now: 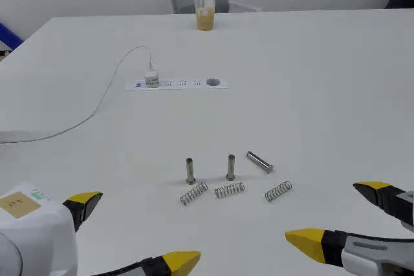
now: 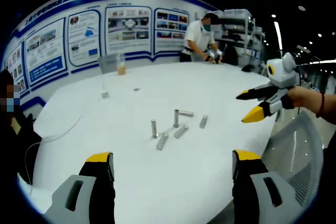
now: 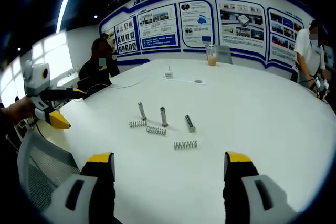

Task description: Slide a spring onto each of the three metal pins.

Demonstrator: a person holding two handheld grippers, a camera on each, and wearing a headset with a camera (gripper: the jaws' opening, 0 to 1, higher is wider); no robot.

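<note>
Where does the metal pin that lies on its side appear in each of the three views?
Head view: the lying pin is just right of the two upright pins, near the picture's middle.
Left gripper view: it is near the middle, just right of the farther upright pin.
Right gripper view: it is near the middle, right of both upright pins.
Shared landmark: the drink cup at the table's far edge.

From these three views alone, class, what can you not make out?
Left gripper, right gripper: bodies cut off by the head view's edges.
Springs: coil ends too small in every view.
Wall posters: text too small and blurred in both gripper views.
</note>
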